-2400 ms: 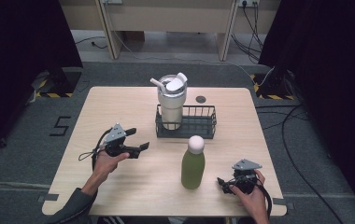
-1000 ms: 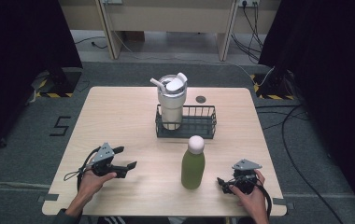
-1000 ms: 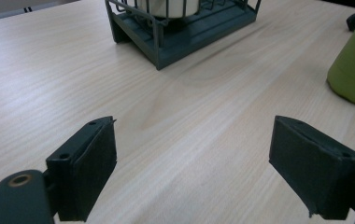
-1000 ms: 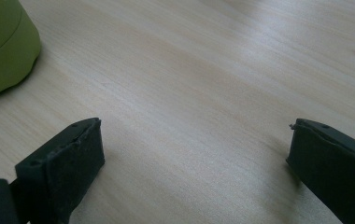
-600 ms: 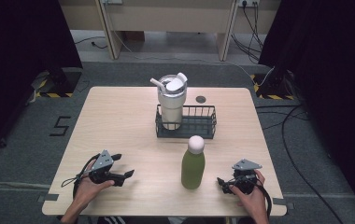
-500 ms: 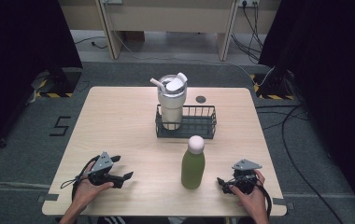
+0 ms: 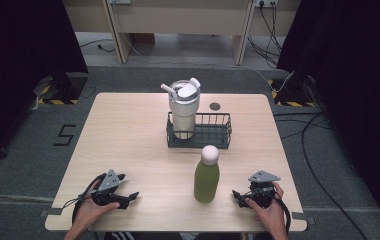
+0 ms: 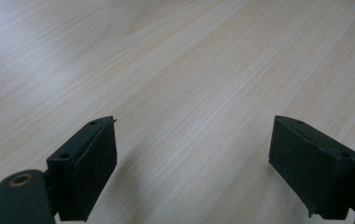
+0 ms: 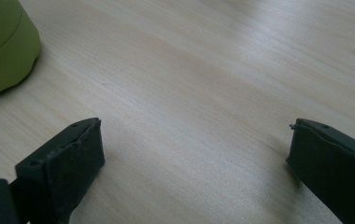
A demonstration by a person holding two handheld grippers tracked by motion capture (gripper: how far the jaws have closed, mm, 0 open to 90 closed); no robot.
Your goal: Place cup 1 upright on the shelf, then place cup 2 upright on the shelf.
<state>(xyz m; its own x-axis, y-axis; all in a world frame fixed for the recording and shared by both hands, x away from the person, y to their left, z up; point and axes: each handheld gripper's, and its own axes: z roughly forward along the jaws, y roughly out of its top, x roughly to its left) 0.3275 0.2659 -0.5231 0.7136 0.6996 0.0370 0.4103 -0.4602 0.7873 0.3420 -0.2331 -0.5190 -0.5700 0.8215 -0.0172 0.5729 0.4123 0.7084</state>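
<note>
Both grippers were parked down at the near edge of the wooden table (image 7: 128, 135), one at each corner. The left gripper (image 7: 128, 198) sat low at the near left with the person's left hand (image 7: 89, 212) wrapped around it, and in the left gripper view its two black jaws were spread wide with nothing but bare wood grain between them. The right gripper (image 7: 238, 195) was at the near right, held by the right hand (image 7: 270, 215). Same deal in the right gripper view: jaws wide apart, gripping nothing, hovering just over the tabletop.

The closest thing to the right gripper was the green bottle (image 7: 206, 175) with a pale round cap. It stood upright in the near middle of the table, just left of the right gripper but not touching it. You could catch its green base at the top left corner of the right gripper view (image 9: 3, 44), clear of the jaws.

Farther back, around the centre of the table, there was a black wire basket (image 7: 218, 131). A white tumbler (image 7: 183, 110) with a lid and a straw stood in the basket's left half. The right half looked empty. A small dark round disc (image 7: 214, 106) lay on the table just beyond the basket toward the far right. The bottle was well apart from the left gripper.
</note>
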